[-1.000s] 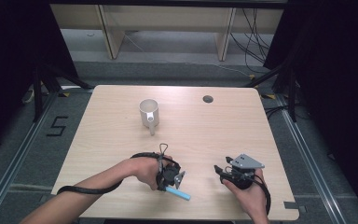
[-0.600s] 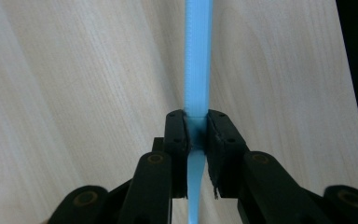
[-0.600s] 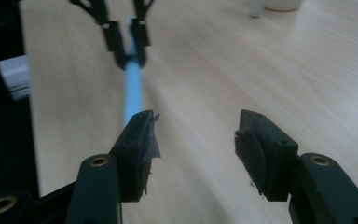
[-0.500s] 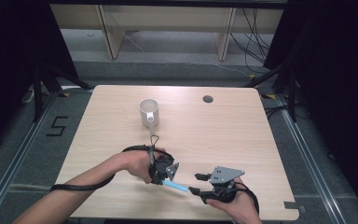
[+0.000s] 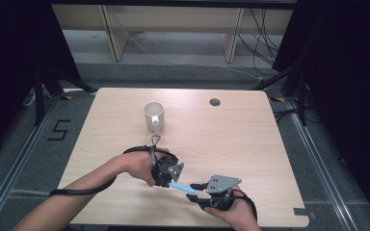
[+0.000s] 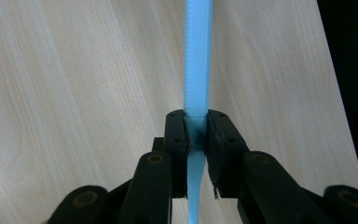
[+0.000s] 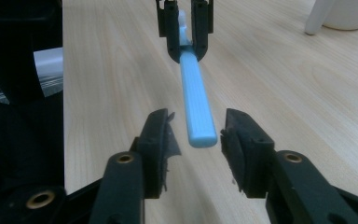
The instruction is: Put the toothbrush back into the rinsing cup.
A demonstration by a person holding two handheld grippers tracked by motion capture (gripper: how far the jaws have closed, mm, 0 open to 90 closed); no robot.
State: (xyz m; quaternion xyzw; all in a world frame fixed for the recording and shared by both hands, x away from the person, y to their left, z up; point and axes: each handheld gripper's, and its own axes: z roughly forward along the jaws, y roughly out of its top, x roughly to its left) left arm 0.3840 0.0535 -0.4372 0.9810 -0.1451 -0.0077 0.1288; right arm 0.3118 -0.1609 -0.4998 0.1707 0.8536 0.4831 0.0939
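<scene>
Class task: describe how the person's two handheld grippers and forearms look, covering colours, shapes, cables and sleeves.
Both the left gripper and the right gripper are black with two jaws, brass-coloured pivot pins and a grey three-cornered top plate. A black cable trails from each. The forearms are bare, with no sleeves visible.

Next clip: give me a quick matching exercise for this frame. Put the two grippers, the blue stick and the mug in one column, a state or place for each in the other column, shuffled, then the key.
Things:
1. left gripper
2. right gripper
3. blue stick
4. white mug

States or places:
A. standing alone farther up the table
B. jaws open, free end of the stick between them
C. shut on the stick
D. held off the table, pointing at the right gripper

Pairs: 1-C, 2-B, 3-D, 4-A
</scene>
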